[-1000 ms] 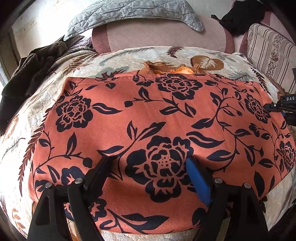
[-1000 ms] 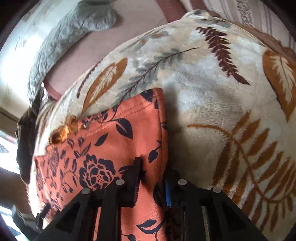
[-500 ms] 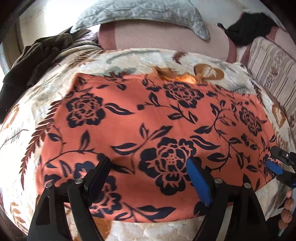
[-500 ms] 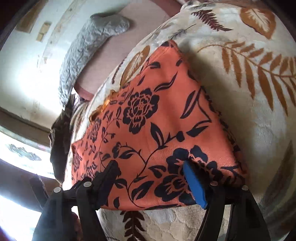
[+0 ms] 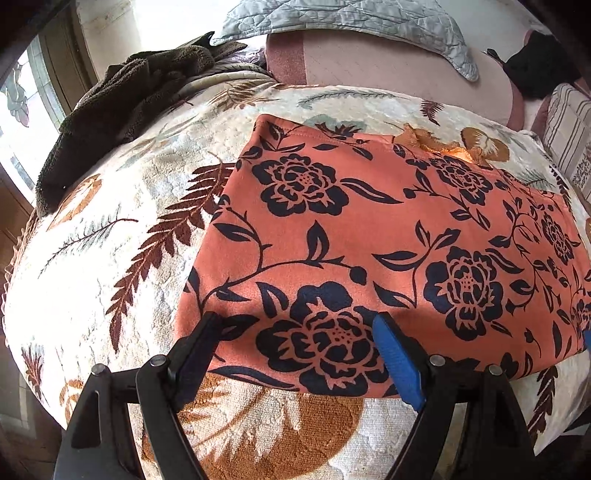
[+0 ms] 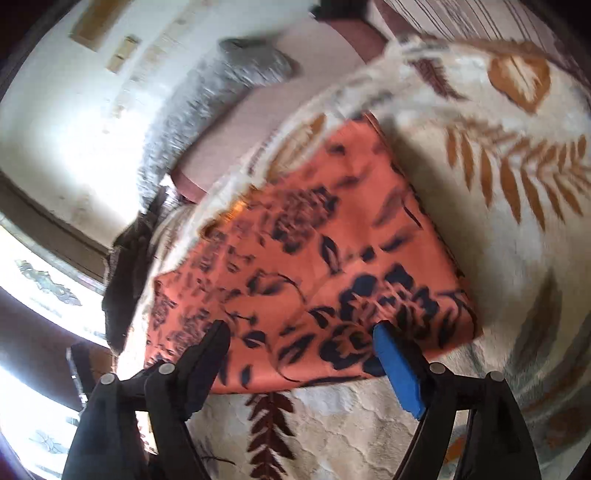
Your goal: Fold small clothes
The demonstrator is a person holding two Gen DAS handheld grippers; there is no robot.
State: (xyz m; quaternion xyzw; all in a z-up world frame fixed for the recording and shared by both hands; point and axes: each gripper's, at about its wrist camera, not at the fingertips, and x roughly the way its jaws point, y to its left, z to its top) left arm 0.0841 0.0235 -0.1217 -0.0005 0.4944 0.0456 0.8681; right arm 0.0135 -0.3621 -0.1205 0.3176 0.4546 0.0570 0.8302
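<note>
An orange garment with a dark floral print (image 5: 388,236) lies folded flat as a rectangle on a cream blanket with leaf patterns (image 5: 122,243). A bit of orange lace trim (image 5: 428,142) peeks out at its far edge. My left gripper (image 5: 295,332) is open and empty above the garment's near left corner. My right gripper (image 6: 301,341) is open and empty above the near edge of the same garment (image 6: 314,258), near its right corner; this view is blurred by motion.
A dark brown towel (image 5: 122,99) lies bunched at the far left of the bed. A grey quilted pillow (image 5: 351,22) and a pink bolster (image 5: 388,62) lie at the back. A black cloth (image 5: 535,66) and a striped cushion (image 5: 569,136) sit at the far right.
My right gripper has opened, let go of the garment's right edge and pulled back toward the near edge. My left gripper has moved left toward the near left corner, still open.
</note>
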